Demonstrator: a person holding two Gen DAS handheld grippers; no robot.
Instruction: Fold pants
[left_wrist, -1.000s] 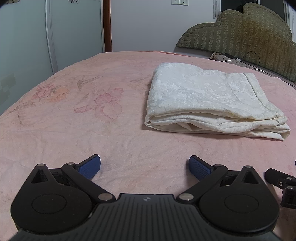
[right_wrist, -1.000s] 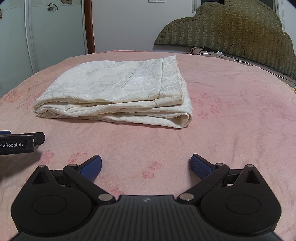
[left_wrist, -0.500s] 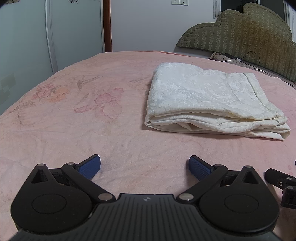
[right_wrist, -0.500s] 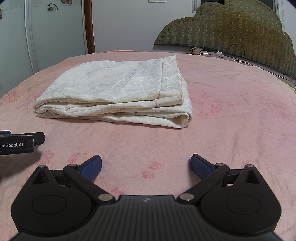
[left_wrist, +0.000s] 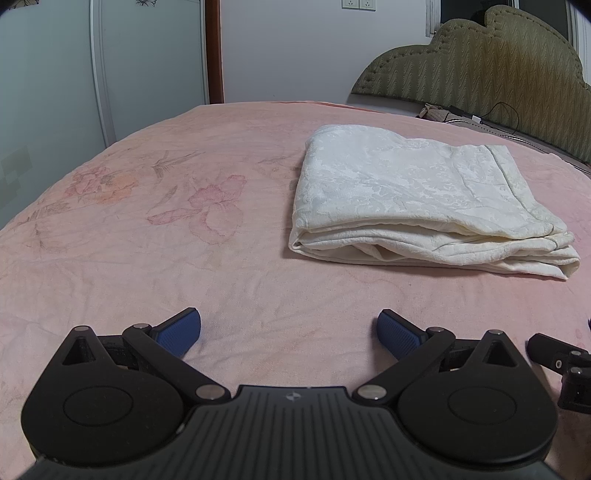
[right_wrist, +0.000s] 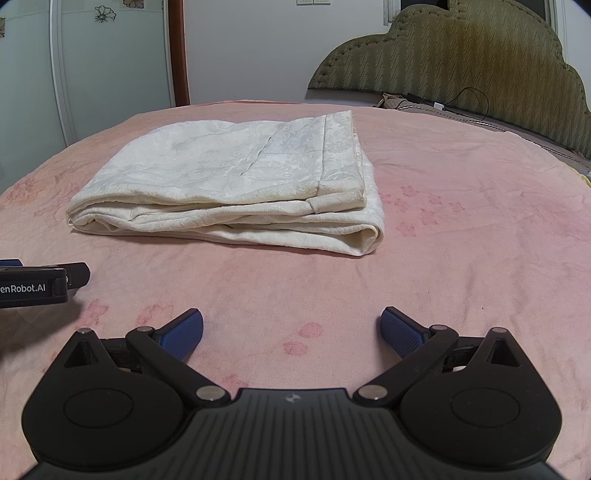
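Blue-padded fingers (left_wrist: 181, 331) of the left gripper (left_wrist: 289, 330) and right gripper (right_wrist: 291, 328) stand wide apart over the pink bed (right_wrist: 461, 258), empty; beyond lie the cream pants (right_wrist: 236, 192), folded, long axis crosswise, about equally near both.

A pink floral bedspread (left_wrist: 155, 229) meets an olive quilted headboard (right_wrist: 461, 55), white wall (left_wrist: 288, 48) and wardrobe doors (left_wrist: 55, 74).

No visible change: both tools and the folded pants (left_wrist: 424, 195) exactly as before.
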